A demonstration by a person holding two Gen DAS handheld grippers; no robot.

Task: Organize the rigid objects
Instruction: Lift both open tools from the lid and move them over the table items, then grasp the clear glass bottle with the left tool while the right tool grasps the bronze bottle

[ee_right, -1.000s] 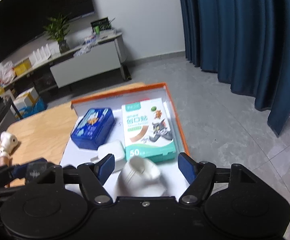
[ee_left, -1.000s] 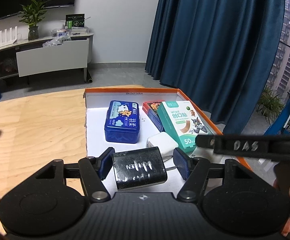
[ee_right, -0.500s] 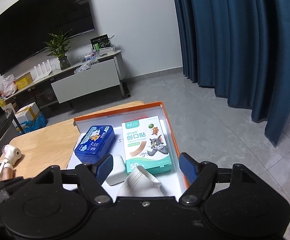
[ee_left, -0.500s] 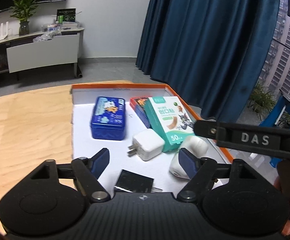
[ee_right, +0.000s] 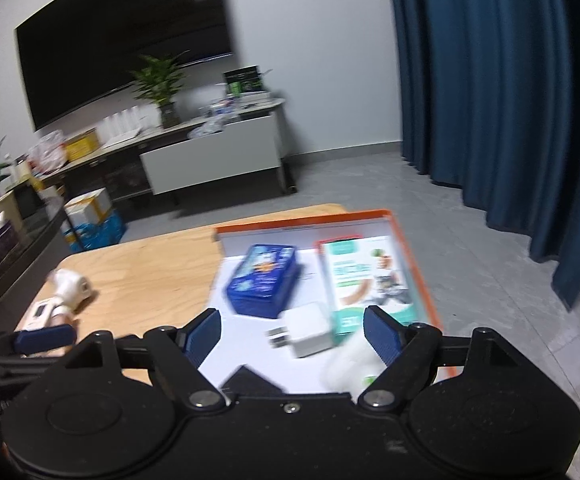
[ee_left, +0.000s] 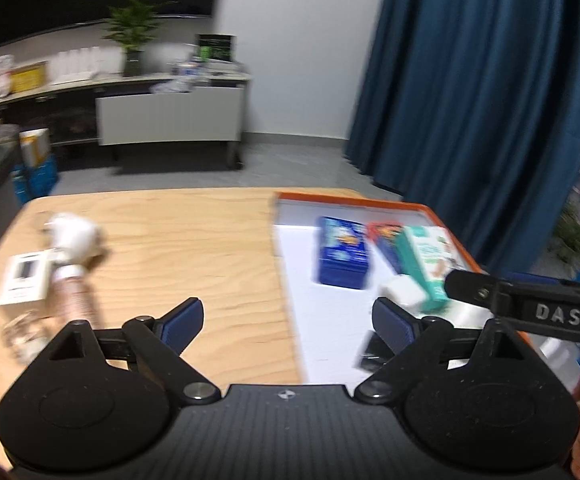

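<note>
An orange-rimmed white tray (ee_left: 350, 197) on the wooden table holds a blue tin (ee_left: 343, 251), a red box (ee_left: 386, 236), a green plaster box (ee_left: 428, 264), a white plug adapter (ee_left: 402, 292) and a black charger (ee_left: 372, 356). My left gripper (ee_left: 288, 322) is open and empty over the tray's left edge. My right gripper (ee_right: 292, 336) is open and empty above the tray (ee_right: 418, 264), with the white adapter (ee_right: 306, 330) and a white rounded object (ee_right: 350, 368) between its jaws. On the table's left lie a white thermometer (ee_left: 70, 256) and a small white box (ee_left: 26, 280).
The right gripper's body (ee_left: 530, 300) crosses the left wrist view at the right. The left gripper's blue fingertip (ee_right: 44, 338) shows at the left of the right wrist view. Blue curtains (ee_left: 470, 80) hang beyond the table's right edge.
My left gripper let go of the black charger in the tray, opened, then swung left towards the bare table. My right gripper pulled back and up, leaving the white rounded object in the tray.
</note>
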